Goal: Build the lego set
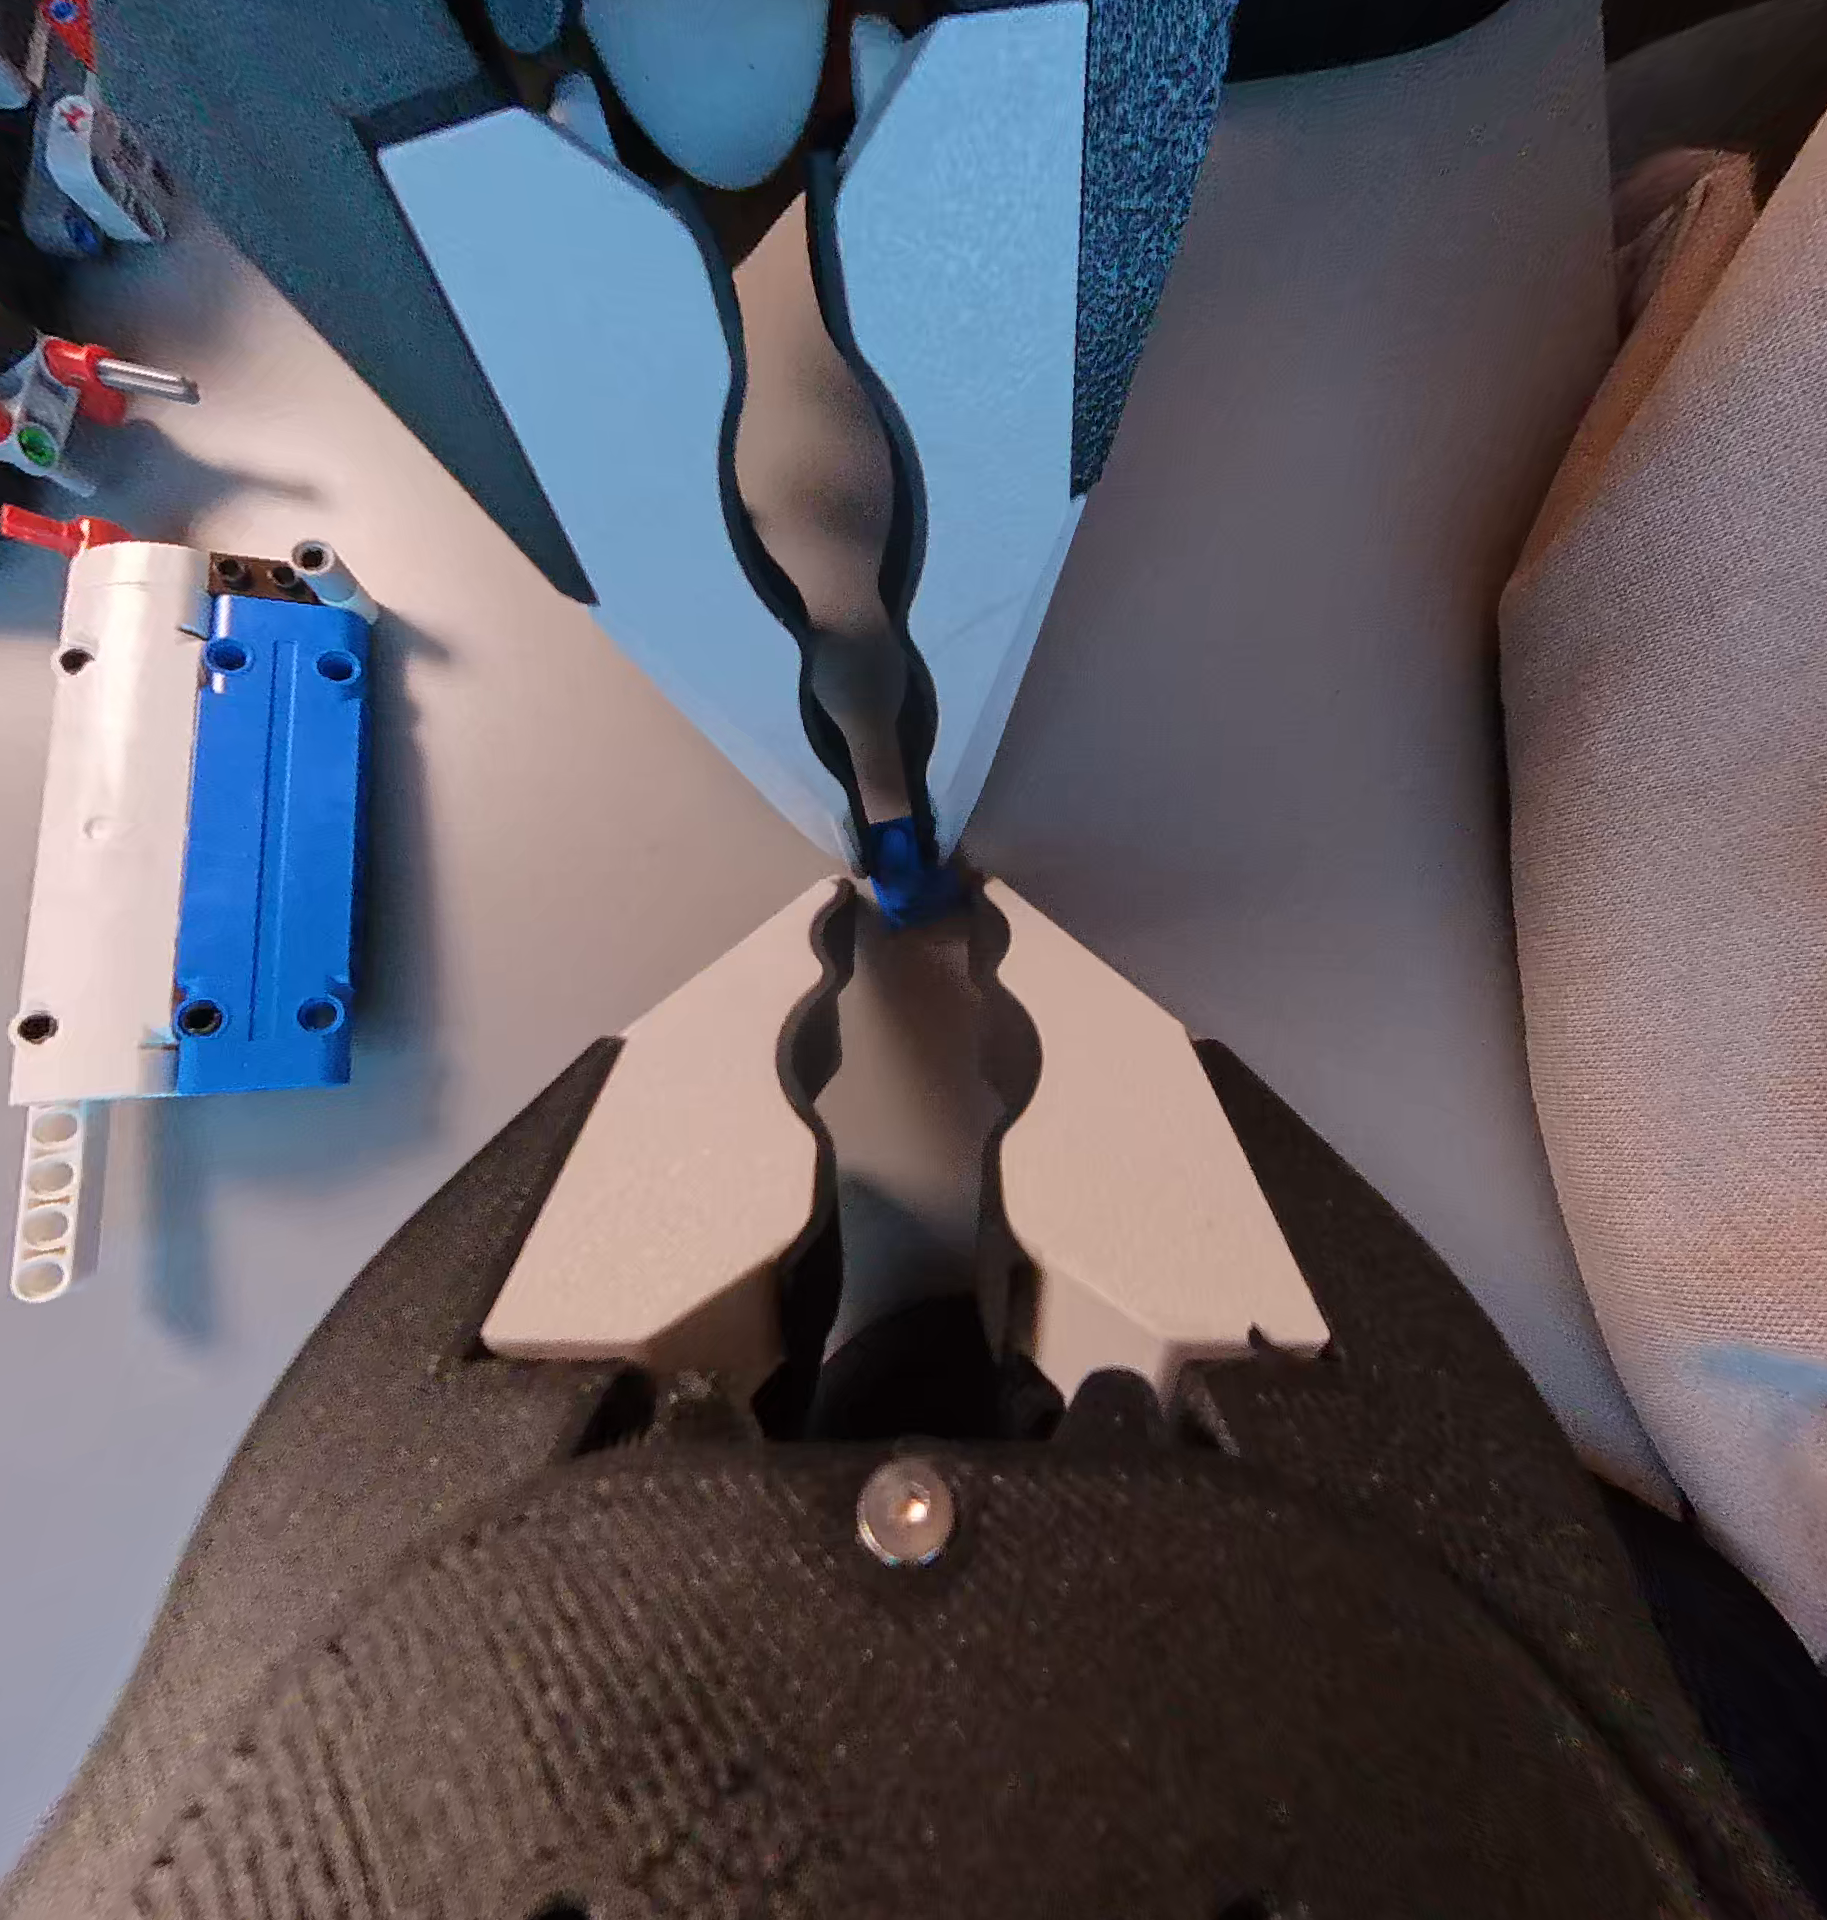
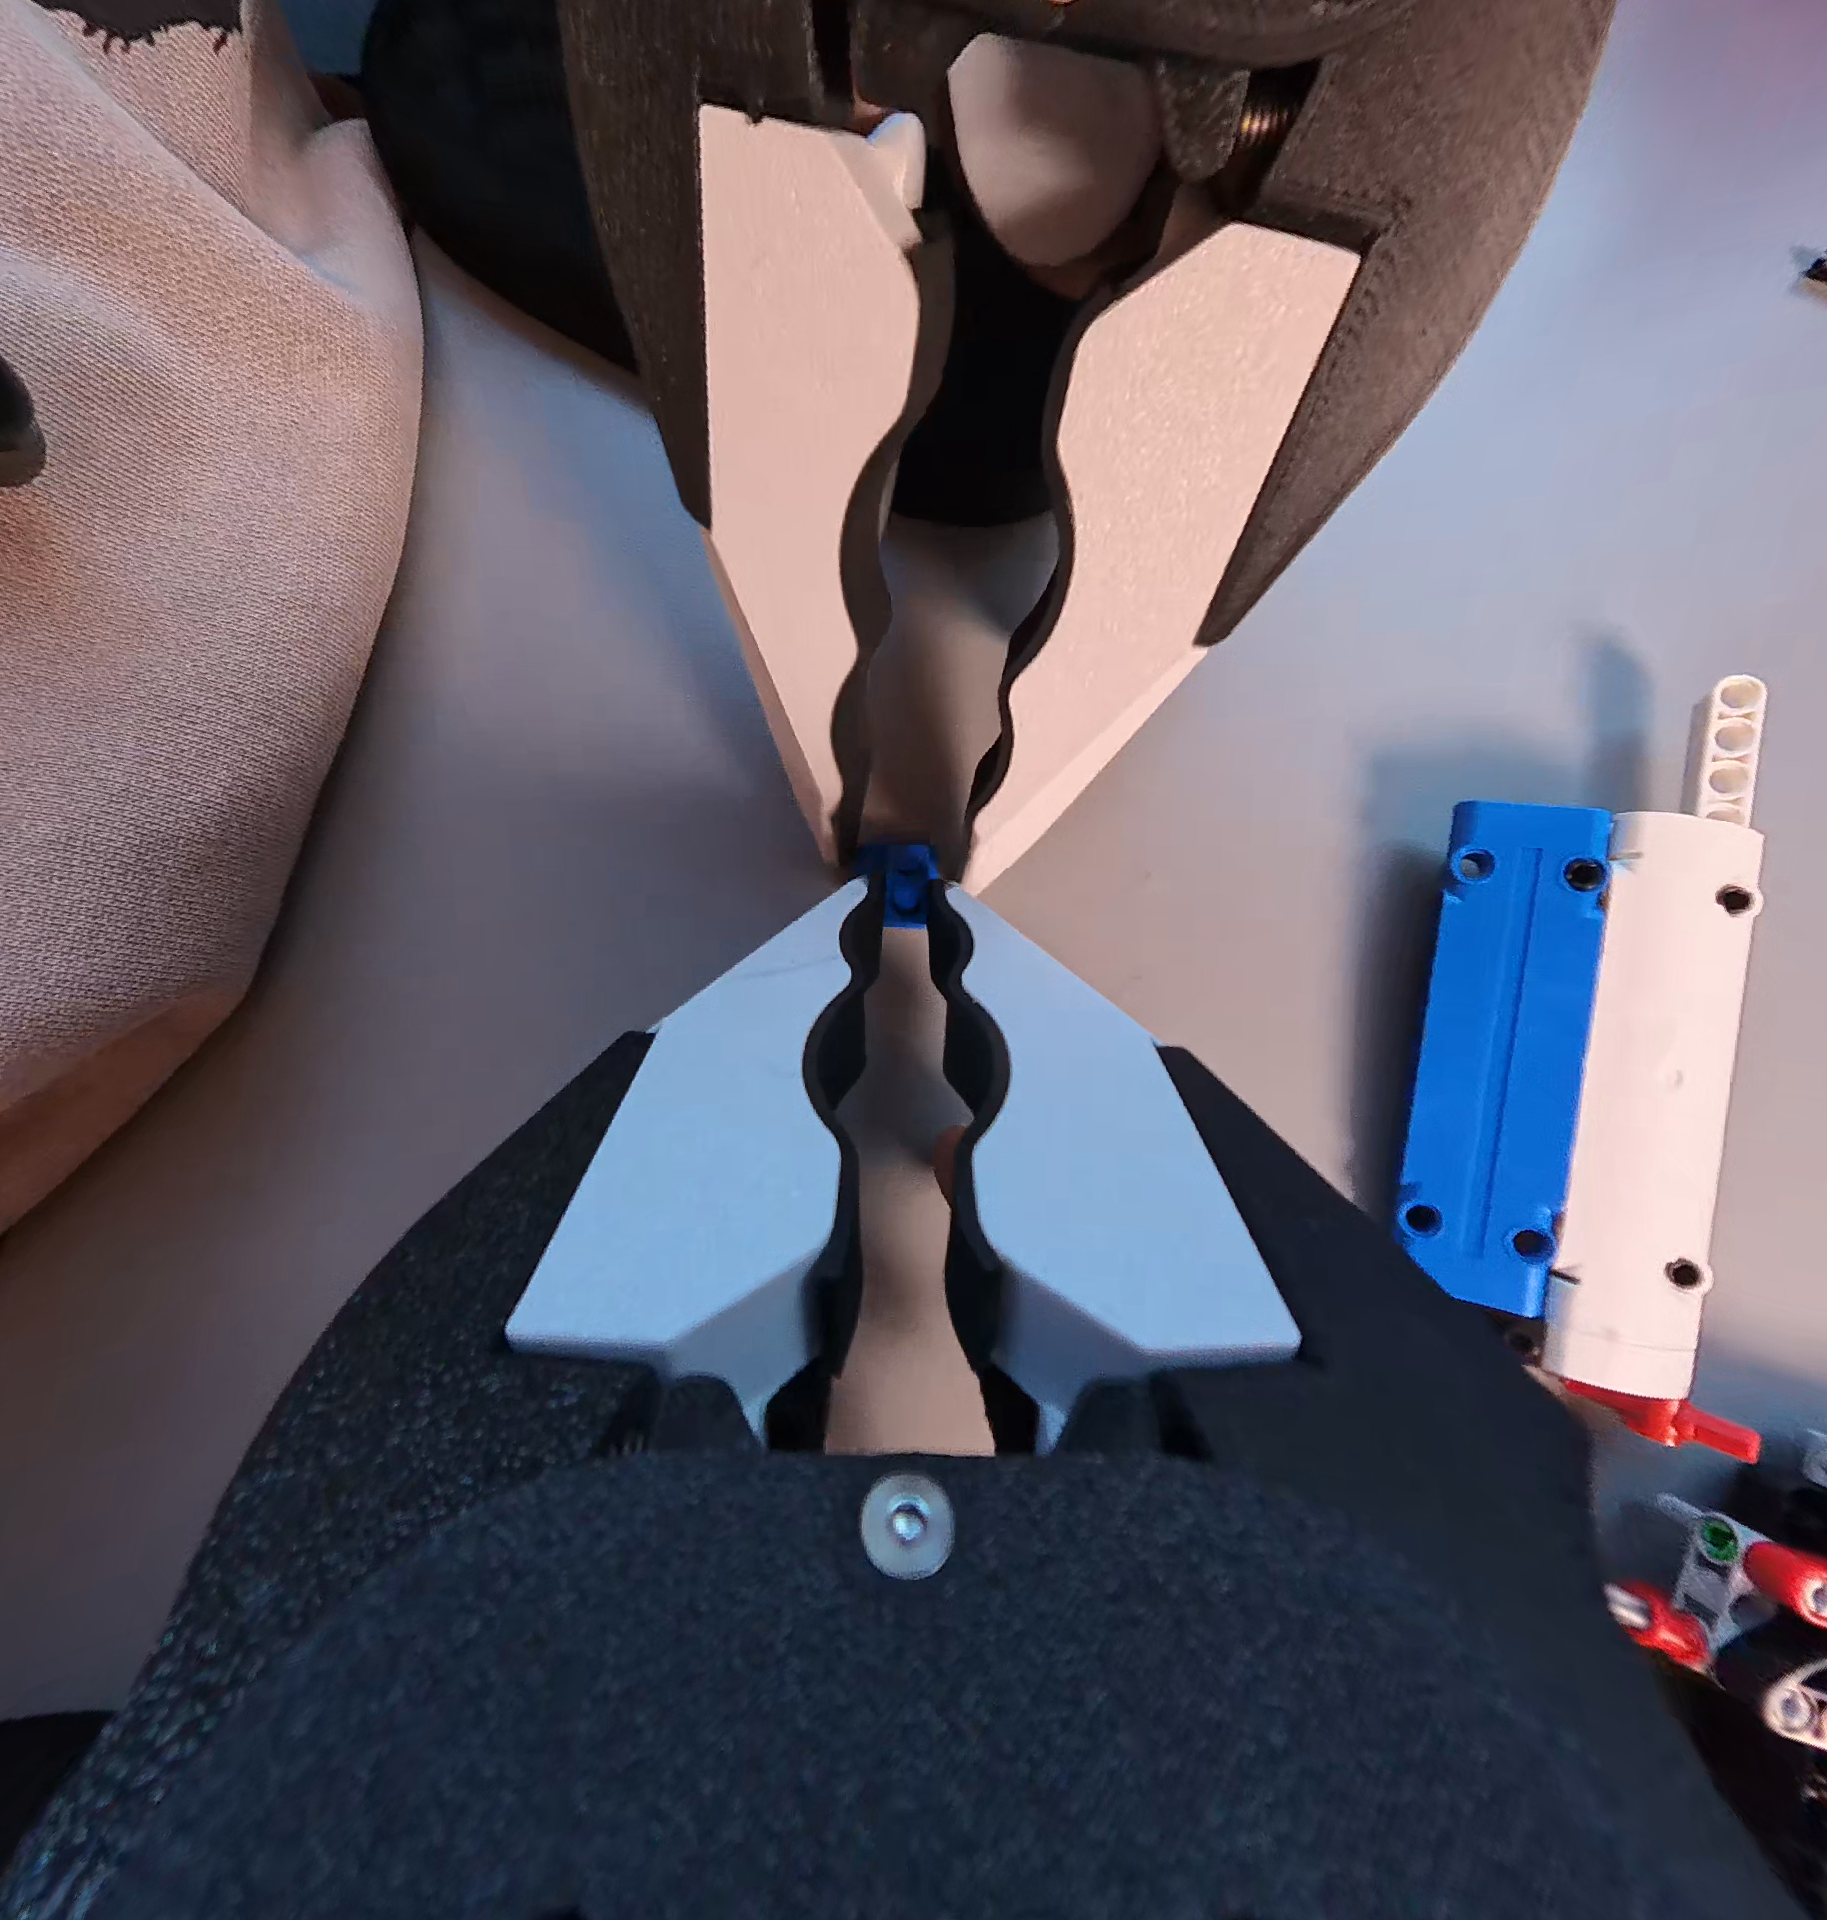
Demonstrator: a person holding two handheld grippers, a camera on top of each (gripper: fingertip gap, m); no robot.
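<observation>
Holding one small blue pin tip to tip, you have both grippers meeting nose to nose above the table. Left gripper: fingers narrowed almost to touching, tips at one end of the pin; in its own view the far tips look to have the firmer hold, so whether the left is truly pinching or only touching, I cannot tell. Right gripper: fingers closed down on the pin, which sits between its black pads at the very tips. The blue-and-white assembly lies flat on the table, well apart from both grippers, to the left in the left view and to the right in the right view; a white beam sticks out of one end. Loose red and grey parts lie beyond it. Judgement: this is a hand-over or regrip of the pin, before fitting it into a hole of the assembly. Next move calls for one gripper to let go cleanly while the other keeps a square hold, then carrying the pin to the assembly. Risk: the pin is held only at the tips and could twist or drop.
</observation>
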